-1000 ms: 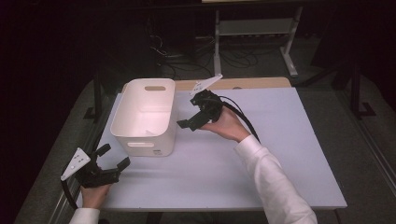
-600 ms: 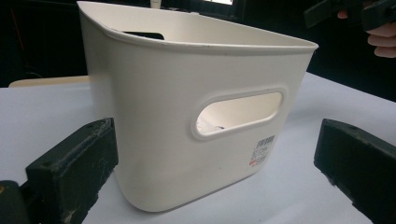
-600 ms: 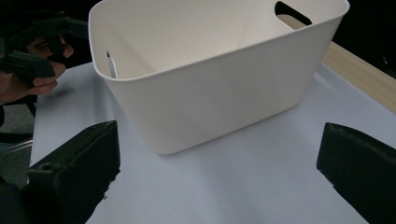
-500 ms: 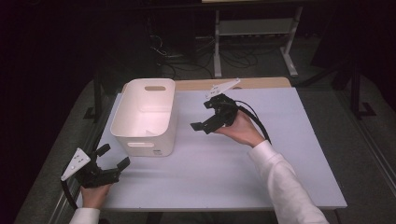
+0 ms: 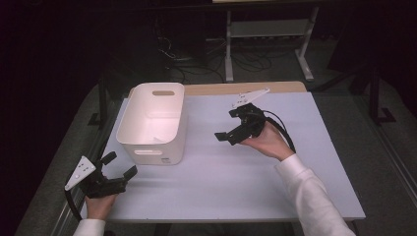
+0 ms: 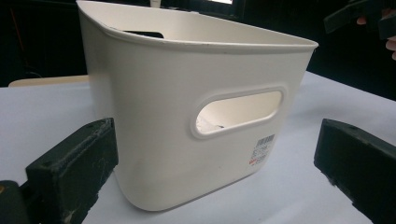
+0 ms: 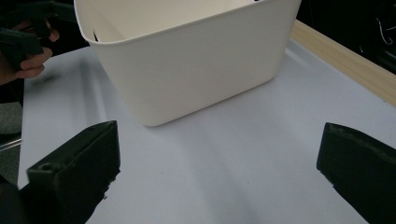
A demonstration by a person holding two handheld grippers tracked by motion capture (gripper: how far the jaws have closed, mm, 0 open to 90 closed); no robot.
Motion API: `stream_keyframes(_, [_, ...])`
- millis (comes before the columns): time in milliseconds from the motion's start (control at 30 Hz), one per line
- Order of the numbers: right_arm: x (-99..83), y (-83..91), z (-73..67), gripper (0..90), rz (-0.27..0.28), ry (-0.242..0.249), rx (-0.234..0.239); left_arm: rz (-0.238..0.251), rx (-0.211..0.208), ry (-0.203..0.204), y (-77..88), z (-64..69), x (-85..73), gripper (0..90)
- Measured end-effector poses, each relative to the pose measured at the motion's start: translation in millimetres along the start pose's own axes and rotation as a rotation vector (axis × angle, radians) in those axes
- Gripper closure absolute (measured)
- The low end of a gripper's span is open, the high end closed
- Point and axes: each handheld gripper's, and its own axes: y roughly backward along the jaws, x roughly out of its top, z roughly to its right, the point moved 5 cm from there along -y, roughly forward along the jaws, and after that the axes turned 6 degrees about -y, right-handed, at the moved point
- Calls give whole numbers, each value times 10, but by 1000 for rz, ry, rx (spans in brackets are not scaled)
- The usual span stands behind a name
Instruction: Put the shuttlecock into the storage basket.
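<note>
A white plastic bin (image 5: 157,153) with handle slots stands on the left half of the table, and its inside looks empty. My left gripper (image 5: 120,163) is open at the table's front left corner, a short way in front of the bin. The left gripper view has the bin's slotted end wall (image 6: 154,116) close ahead between the jaws of the left gripper (image 6: 219,154). My right gripper (image 5: 226,124) is open above the table's middle, right of the bin and pointing at it. In the right gripper view the bin's side wall (image 7: 196,60) lies beyond the right gripper (image 7: 222,154).
The pale table top (image 5: 246,187) has a wooden strip (image 5: 236,88) along its back edge. Behind the table are floor cables and a metal stand (image 5: 265,29). The other hand and gripper (image 7: 23,42) sit far left in the right gripper view.
My right gripper has drawn away from the bin's right side toward the middle of the table. The left gripper and the bin have stayed put.
</note>
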Motion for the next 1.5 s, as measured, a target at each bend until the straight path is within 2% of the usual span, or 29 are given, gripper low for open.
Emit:
stream_keyframes(167, [-114,44,33,0,-3,-10,-5,-2,-1,-6,1,2,2,0])
stream_keyframes(233, [-161,72,53,0,4,-1,-7,-3,0,-3,-1,2,0,0])
stream_keyframes(733, [-439,310,157,0,42,-16,-38,-7,4,2,-7,7,-4,0])
stream_keyframes(1100, [-698,482,261,0,72,-52,-79,-8,0,0,-2,4,-2,0])
stream_keyframes(1500, [-978,679,315,0,106,-94,-109,-5,0,-1,3,2,3,0])
